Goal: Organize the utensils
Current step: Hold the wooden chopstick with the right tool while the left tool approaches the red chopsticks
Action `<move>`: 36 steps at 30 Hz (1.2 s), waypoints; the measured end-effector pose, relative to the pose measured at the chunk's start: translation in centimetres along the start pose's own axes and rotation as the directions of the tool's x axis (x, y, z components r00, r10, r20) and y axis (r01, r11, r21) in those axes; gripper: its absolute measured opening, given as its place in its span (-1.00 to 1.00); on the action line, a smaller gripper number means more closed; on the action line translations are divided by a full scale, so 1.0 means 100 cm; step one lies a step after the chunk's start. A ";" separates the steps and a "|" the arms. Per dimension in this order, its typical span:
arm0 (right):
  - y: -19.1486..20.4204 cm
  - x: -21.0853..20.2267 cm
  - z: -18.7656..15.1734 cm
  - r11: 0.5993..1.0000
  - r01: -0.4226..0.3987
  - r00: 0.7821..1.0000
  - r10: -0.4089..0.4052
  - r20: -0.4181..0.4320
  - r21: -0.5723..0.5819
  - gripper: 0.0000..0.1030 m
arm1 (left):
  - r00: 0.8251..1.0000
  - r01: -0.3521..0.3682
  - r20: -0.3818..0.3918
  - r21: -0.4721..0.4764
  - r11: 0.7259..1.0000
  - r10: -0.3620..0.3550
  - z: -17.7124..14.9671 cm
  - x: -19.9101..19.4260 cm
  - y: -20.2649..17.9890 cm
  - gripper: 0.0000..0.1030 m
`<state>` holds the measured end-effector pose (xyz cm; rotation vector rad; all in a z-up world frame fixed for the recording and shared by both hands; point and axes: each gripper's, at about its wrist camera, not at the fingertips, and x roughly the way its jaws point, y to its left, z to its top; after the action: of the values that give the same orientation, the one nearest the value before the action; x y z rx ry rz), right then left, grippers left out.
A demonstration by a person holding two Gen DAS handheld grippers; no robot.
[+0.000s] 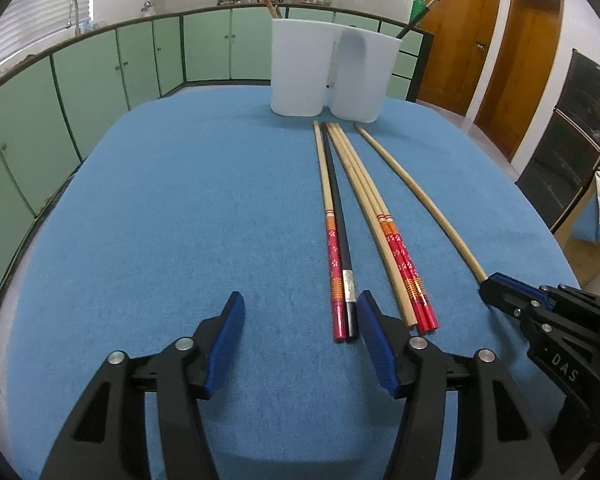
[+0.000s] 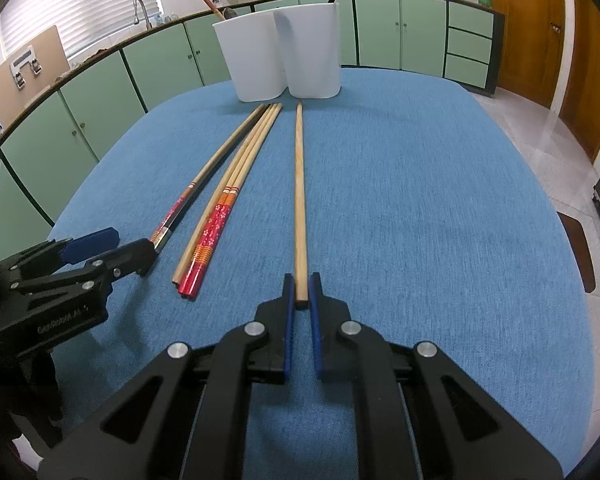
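Six chopsticks [image 1: 364, 216] lie flat on blue cloth, tips toward two white holders [image 1: 332, 68]: red-patterned and black pair, three more bundled, one plain wooden chopstick [image 2: 300, 200] apart.

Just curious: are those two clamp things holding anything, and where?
The right gripper pinches the plain wooden chopstick at its near end. The left gripper is open, holding nothing.

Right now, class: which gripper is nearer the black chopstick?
Left. The left gripper stands open, one finger just beside the black chopstick. The right gripper is shut on the plain wooden chopstick, further away.
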<state>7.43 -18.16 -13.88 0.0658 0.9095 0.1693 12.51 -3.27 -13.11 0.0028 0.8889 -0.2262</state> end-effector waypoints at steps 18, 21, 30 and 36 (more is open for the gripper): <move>0.002 0.002 0.000 1.000 0.001 1.000 -0.001 -0.002 0.001 -0.85 | 1.000 -0.028 -0.010 0.026 0.999 0.028 0.001 0.003 0.002 0.12; 0.001 0.002 0.001 1.000 0.001 1.000 -0.001 -0.003 0.000 -0.85 | 0.999 -0.029 -0.015 0.055 0.998 0.030 0.000 0.005 -0.004 0.12; -0.001 0.002 0.000 1.000 -0.015 1.000 0.015 -0.001 0.007 -0.82 | 1.000 -0.020 -0.011 0.042 0.999 0.021 -0.003 0.002 0.000 0.12; -0.001 0.003 0.000 1.000 -0.014 1.000 0.014 -0.003 -0.002 -0.80 | 1.000 -0.022 -0.011 0.053 0.998 0.023 -0.002 0.005 -0.007 0.02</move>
<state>7.61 -18.19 -14.08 0.0700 0.9121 0.1837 12.56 -4.00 -13.56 0.0631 0.8934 -0.2289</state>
